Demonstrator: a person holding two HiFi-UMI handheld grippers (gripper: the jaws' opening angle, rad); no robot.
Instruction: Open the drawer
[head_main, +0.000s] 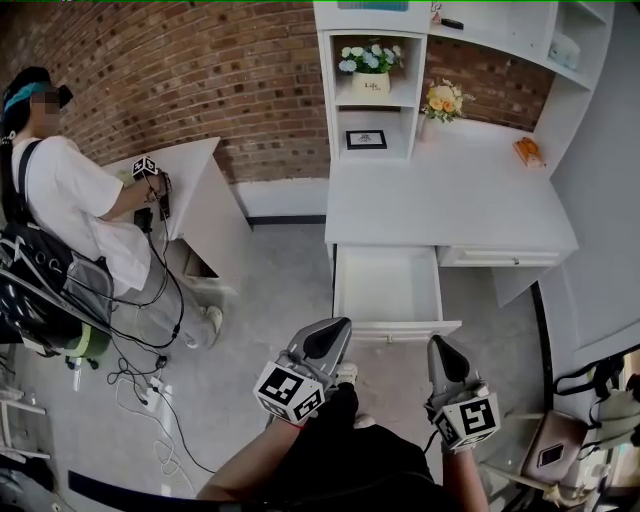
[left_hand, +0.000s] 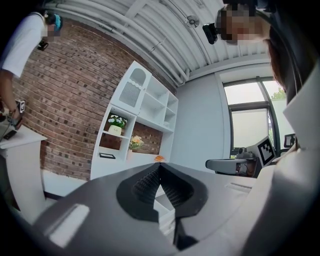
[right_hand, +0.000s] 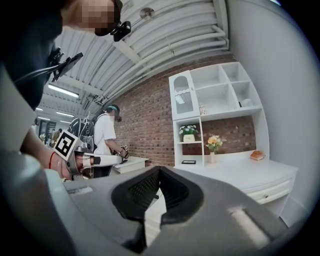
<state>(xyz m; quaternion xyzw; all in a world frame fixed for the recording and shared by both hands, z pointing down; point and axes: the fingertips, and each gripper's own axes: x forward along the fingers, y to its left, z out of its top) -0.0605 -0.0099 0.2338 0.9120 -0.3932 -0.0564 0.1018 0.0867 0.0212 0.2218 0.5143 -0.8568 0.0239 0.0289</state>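
- Head view: drawer (head_main: 388, 285) under the white desk (head_main: 450, 200) stands pulled out toward the near side, inside bare; task looks done.
- Left gripper (head_main: 335, 332) sits just near of the drawer front, not touching it; jaws together, nothing between them.
- Right gripper (head_main: 440, 348) is beside it on the right, also clear of the front; jaws pressed together, empty.
- Both point level at the desk, probably parked because no further pull is needed.
- Second drawer (head_main: 500, 257) on the right is shut.
- Another person (head_main: 60, 190) works at a far-left table (head_main: 190, 160), well apart.
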